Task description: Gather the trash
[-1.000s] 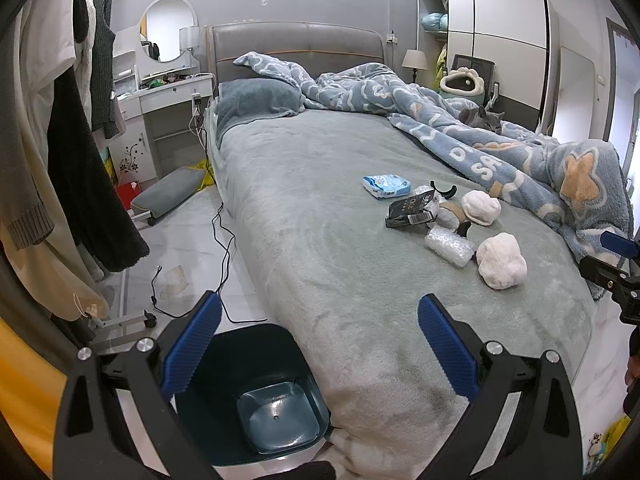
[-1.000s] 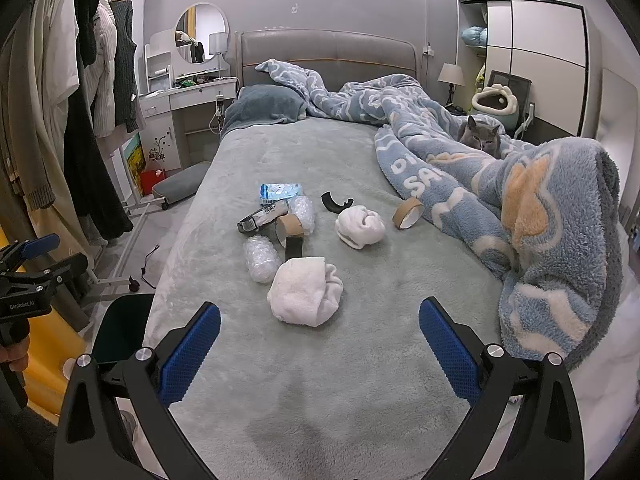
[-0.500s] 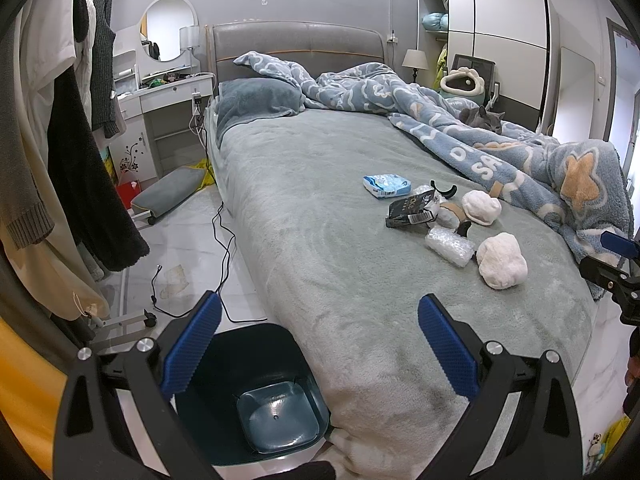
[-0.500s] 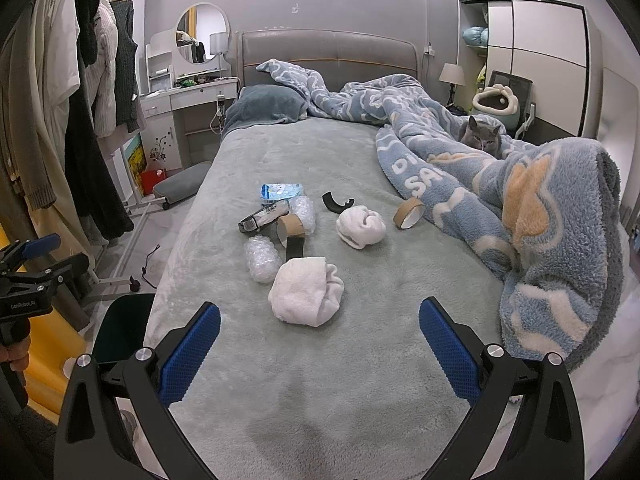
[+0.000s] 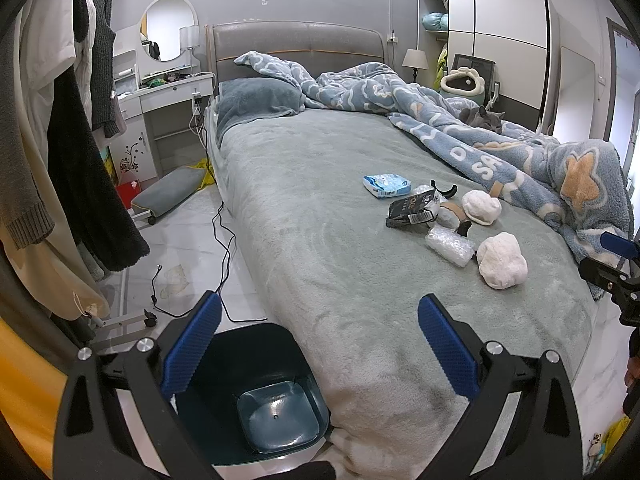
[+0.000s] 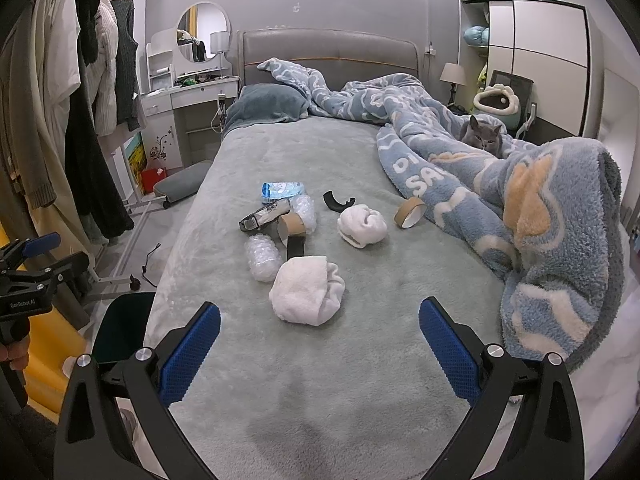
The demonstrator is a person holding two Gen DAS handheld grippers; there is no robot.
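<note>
Right gripper (image 6: 319,344): jaws spread wide, empty, held over the foot of the grey bedspread (image 6: 360,380). Nearest item ahead: large white crumpled wad (image 6: 306,296). Beyond it: bubble-wrap roll (image 6: 262,262), brown tape core with black strip (image 6: 292,228), dark flat packet (image 6: 264,214), second bubble-wrap piece (image 6: 303,208), blue-white pouch (image 6: 282,190), black curved scrap (image 6: 338,203), smaller white wad (image 6: 362,225), and a separate cardboard ring (image 6: 410,213) just beside the blue fleece blanket (image 6: 540,216). A grey cat (image 6: 482,136) sits on that blanket, well apart from the litter. Left gripper (image 5: 319,346): likewise wide open and empty, poised above the bed corner, with the dark teal bin (image 5: 248,396) on the floor directly below, no trash visible inside it. Step judged: collection not yet begun; all trash lies on the bed. Next move likely calls for the right gripper to descend on the nearest white wad, close on it, and carry it left to the bin.
</note>
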